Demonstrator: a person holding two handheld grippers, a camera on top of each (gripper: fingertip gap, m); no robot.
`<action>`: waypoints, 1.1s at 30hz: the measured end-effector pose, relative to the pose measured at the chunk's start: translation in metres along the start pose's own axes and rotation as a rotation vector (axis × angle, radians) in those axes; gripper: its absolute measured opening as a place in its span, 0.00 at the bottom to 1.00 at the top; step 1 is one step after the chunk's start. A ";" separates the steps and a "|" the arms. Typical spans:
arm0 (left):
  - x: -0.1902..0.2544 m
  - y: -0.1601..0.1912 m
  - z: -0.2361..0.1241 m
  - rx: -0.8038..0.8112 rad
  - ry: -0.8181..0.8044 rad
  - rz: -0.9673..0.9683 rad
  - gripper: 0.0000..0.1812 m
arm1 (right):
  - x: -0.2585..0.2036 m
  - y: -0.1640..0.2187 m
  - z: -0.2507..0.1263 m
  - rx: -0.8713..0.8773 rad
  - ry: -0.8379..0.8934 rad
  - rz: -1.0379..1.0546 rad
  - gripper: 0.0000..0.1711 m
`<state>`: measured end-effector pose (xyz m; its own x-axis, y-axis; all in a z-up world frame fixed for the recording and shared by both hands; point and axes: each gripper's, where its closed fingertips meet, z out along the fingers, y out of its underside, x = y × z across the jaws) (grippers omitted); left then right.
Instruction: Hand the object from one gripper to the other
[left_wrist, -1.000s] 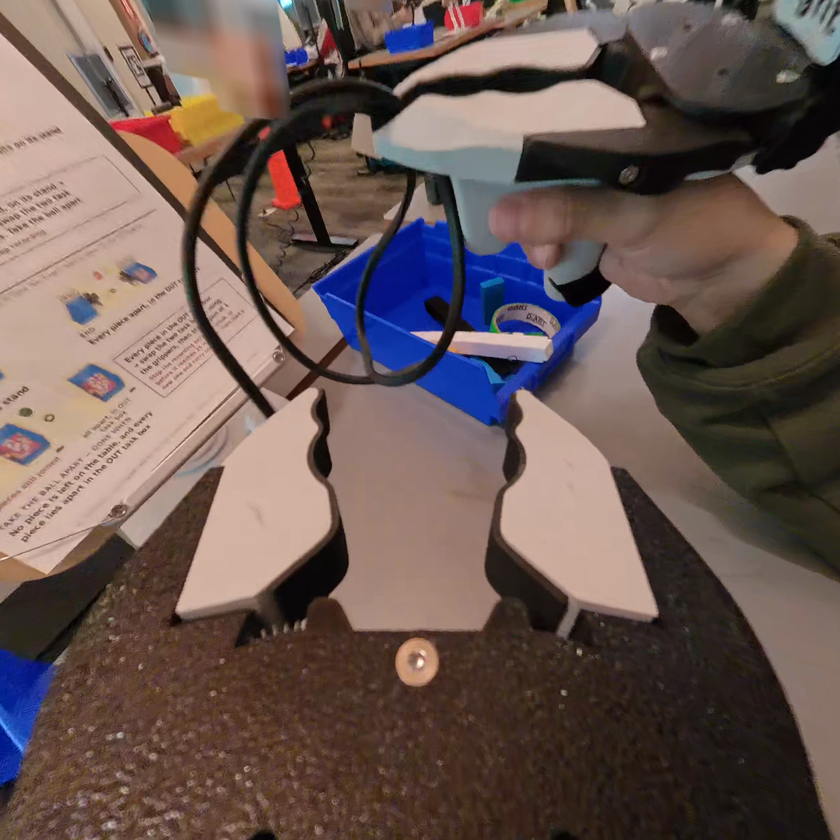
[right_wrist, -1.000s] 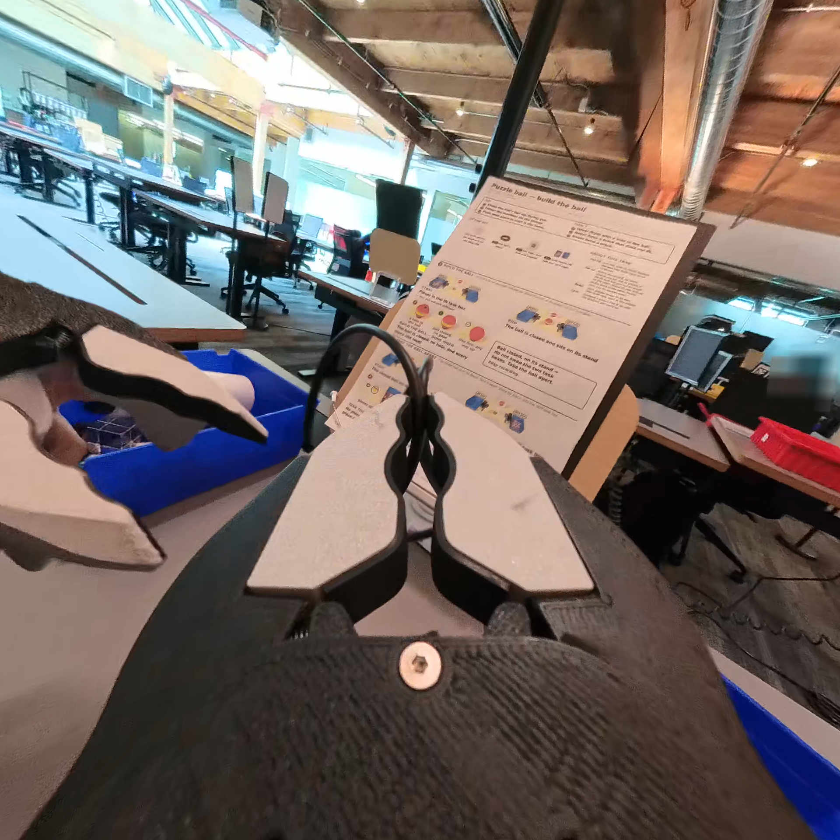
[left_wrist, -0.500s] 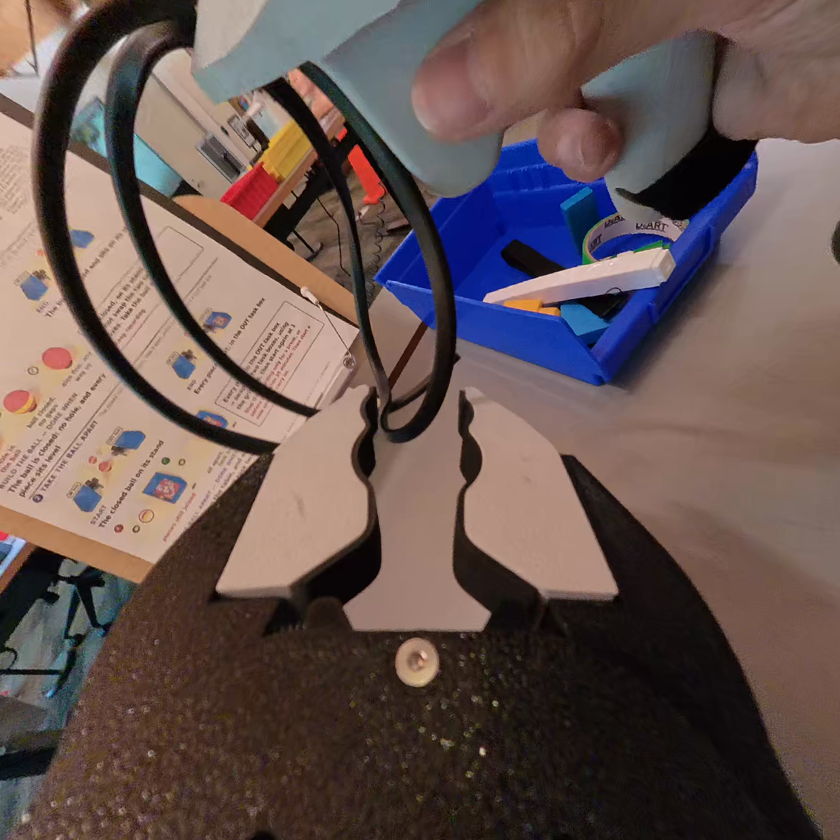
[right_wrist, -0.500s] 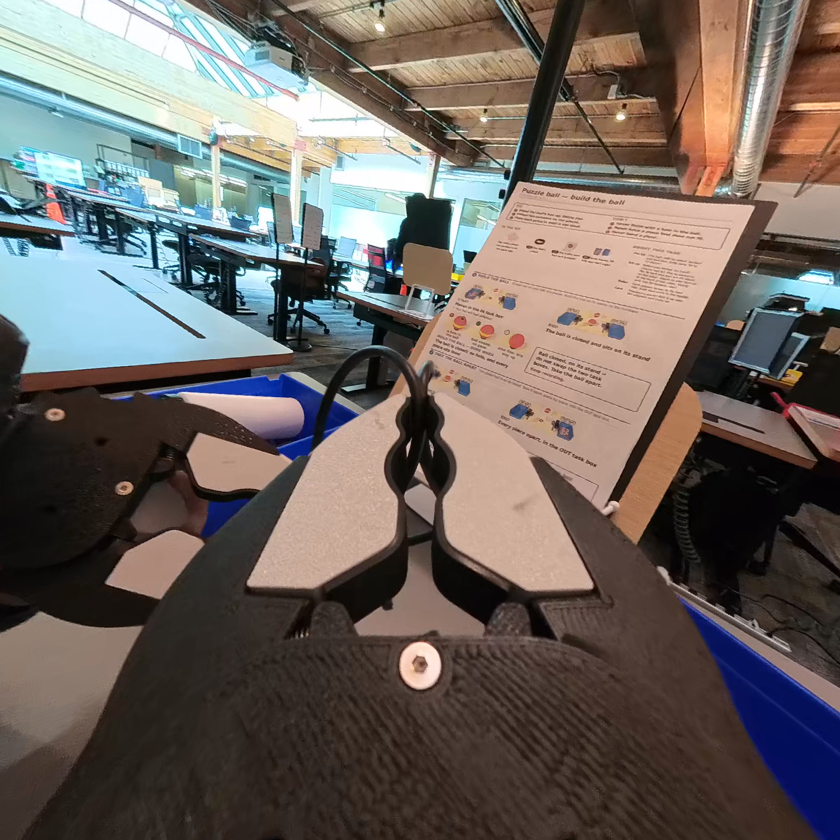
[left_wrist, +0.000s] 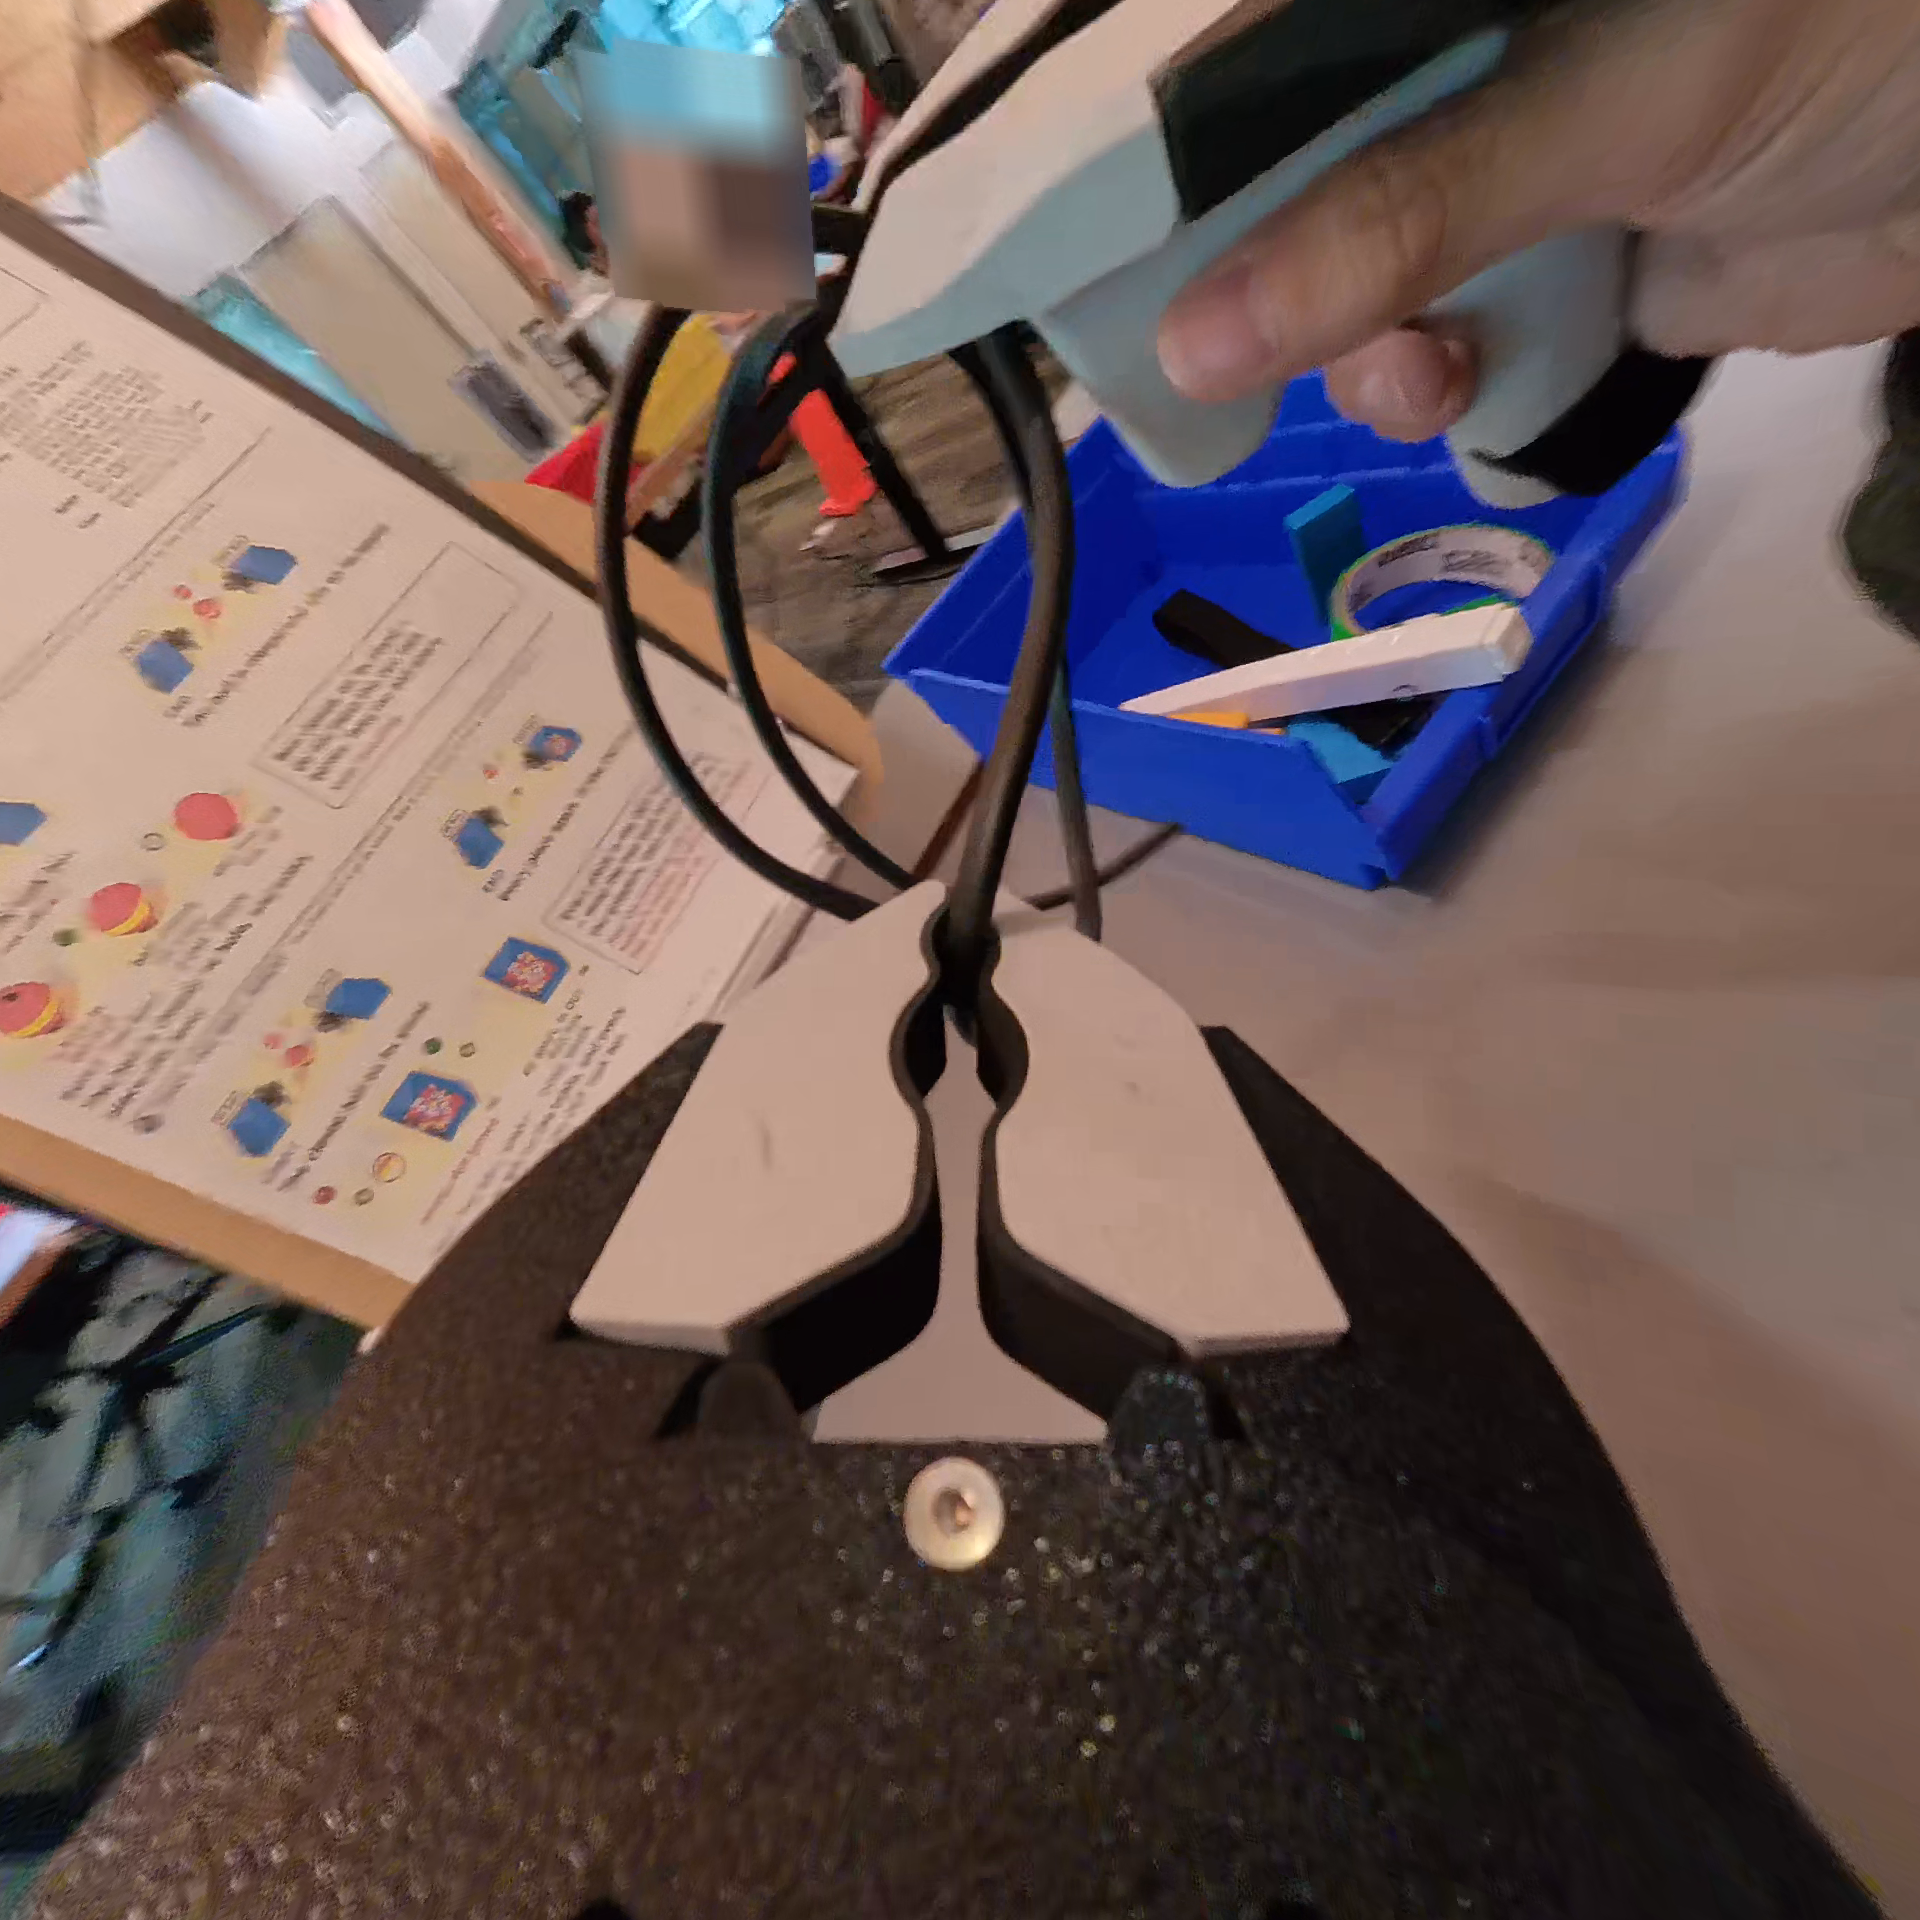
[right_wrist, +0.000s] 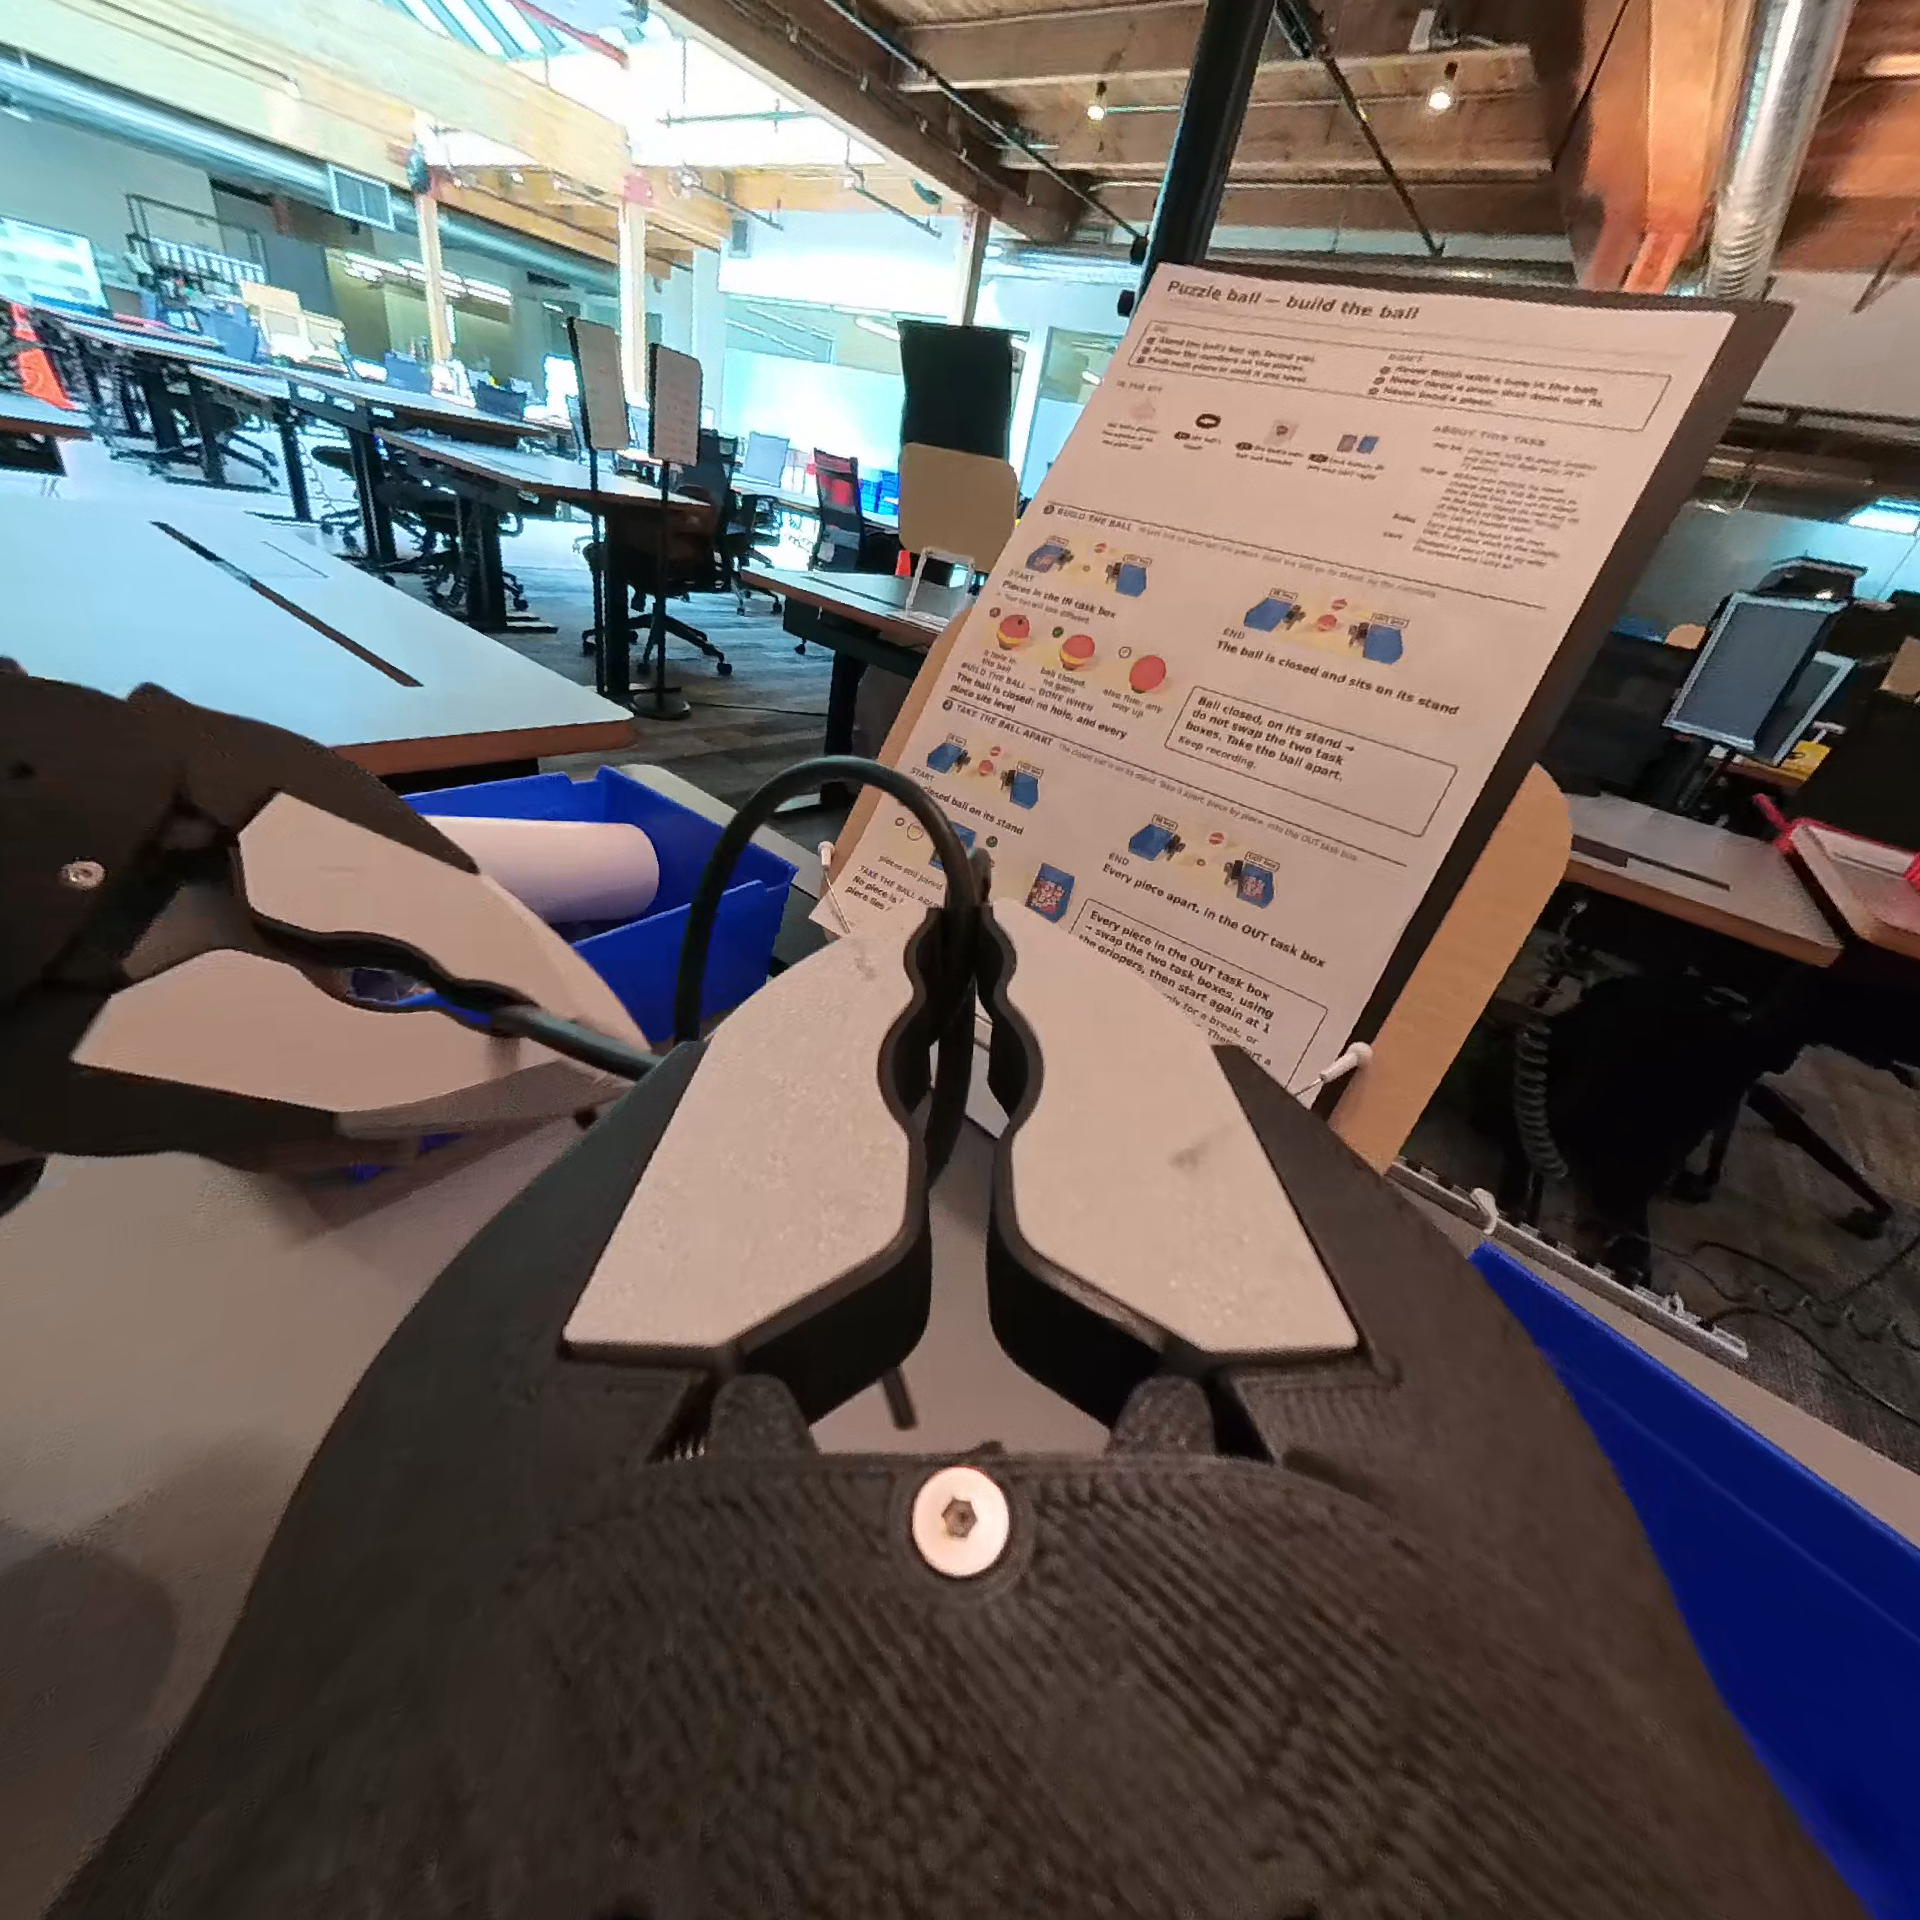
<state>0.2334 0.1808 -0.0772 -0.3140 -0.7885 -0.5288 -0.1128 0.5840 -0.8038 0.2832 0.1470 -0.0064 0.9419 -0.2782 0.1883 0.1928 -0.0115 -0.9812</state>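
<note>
The coiled black cable (left_wrist: 1023, 644) hangs in the air above the bench (left_wrist: 1558, 1039), pinched at its lower end by the left claw (left_wrist: 966, 956) and at its top by the right claw (right_wrist: 961, 935). Behind the cable sits a blue bin (left_wrist: 1247, 800) holding a tape roll (left_wrist: 1439, 566); left of the cable leans an instruction board (left_wrist: 312, 779).

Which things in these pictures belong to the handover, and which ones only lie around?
Belong to the job:
- black cable loop, gripped by both grippers
- left gripper, shut on the loop
- right gripper, shut on the loop

Just lying about:
- blue bin holding a tape roll and a white bar
- instruction board
- second blue bin
</note>
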 end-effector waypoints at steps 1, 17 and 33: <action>0.006 -0.001 -0.003 0.009 0.059 -0.015 0.00 | -0.001 -0.001 0.000 0.003 -0.004 0.007 0.03; 0.025 -0.002 -0.010 0.070 0.258 -0.060 0.03 | 0.000 -0.005 -0.002 0.022 0.005 -0.006 0.03; -0.027 -0.011 -0.033 0.115 0.056 -0.300 0.02 | -0.029 0.027 -0.015 -0.162 -0.242 -0.120 0.38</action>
<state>0.2123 0.2014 -0.0452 -0.3347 -0.9085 -0.2502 -0.1020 0.2989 -0.9488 0.2567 0.1408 -0.0386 0.9569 -0.0286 0.2891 0.2788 -0.1890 -0.9416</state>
